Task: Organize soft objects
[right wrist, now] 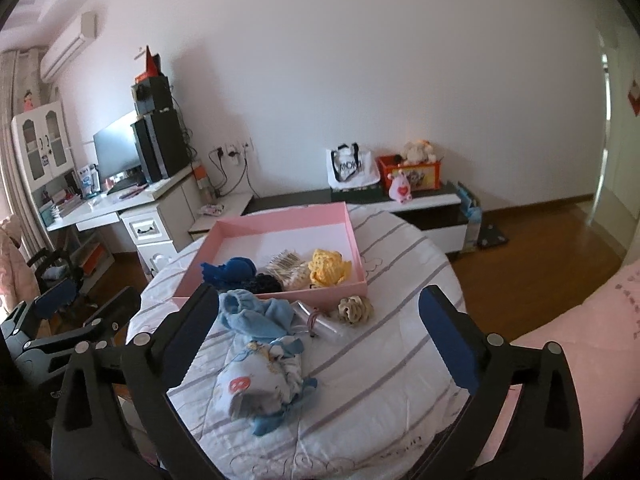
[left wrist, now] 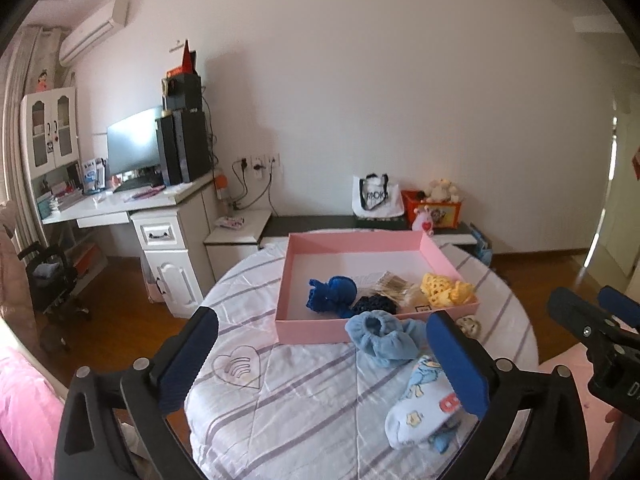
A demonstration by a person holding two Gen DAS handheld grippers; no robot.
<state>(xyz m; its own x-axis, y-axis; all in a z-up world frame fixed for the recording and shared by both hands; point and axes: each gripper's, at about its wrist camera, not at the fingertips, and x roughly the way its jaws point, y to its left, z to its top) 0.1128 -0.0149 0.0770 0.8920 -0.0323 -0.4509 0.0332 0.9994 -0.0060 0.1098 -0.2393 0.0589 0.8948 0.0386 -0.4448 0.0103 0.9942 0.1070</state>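
A pink box point(left wrist: 308, 330) point(right wrist: 224, 236) sits on a round table with a striped white cloth point(left wrist: 304, 408) point(right wrist: 392, 360). Inside lie a dark blue knit piece point(left wrist: 332, 292) point(right wrist: 232, 270), a navy knit piece point(left wrist: 370, 304), a beige piece point(left wrist: 396, 286) point(right wrist: 286, 266) and a yellow knit piece point(left wrist: 444, 288) point(right wrist: 328, 266). In front of the box lie a light blue fleece item point(left wrist: 384, 338) point(right wrist: 256, 312), a printed pale blue sock point(left wrist: 420, 404) point(right wrist: 260, 384), a beige scrunchie point(right wrist: 354, 308) and a clear packet point(right wrist: 320, 322). My left gripper point(left wrist: 324, 364) and right gripper point(right wrist: 316, 356) are open and empty above the cloth.
A white desk point(left wrist: 120, 204) with a monitor and speakers stands at the left. A low TV bench point(right wrist: 424, 200) along the wall carries a bag and a toy box. A pink bed point(right wrist: 580, 340) lies to the right. The floor is wood.
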